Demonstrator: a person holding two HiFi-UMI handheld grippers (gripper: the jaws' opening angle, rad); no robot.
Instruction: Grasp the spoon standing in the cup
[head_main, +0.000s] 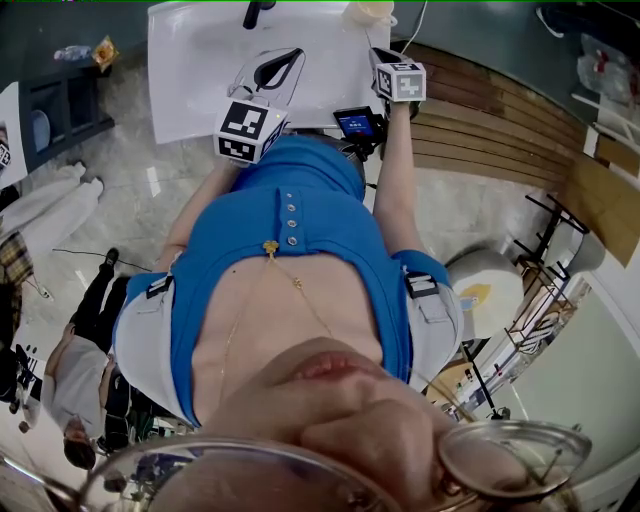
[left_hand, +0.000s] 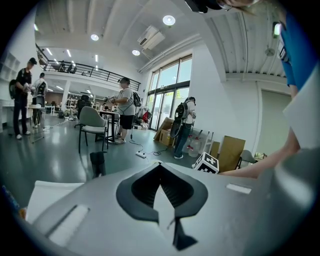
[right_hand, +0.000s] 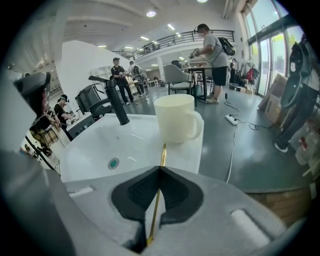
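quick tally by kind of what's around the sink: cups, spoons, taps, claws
cup: 1
spoon: 1
tap: 1
claws: 2, left claw and right claw
total: 5

Left gripper (left_hand: 160, 167) jaws closed; right gripper (right_hand: 160, 169) pinches spoon (right_hand: 162, 151).
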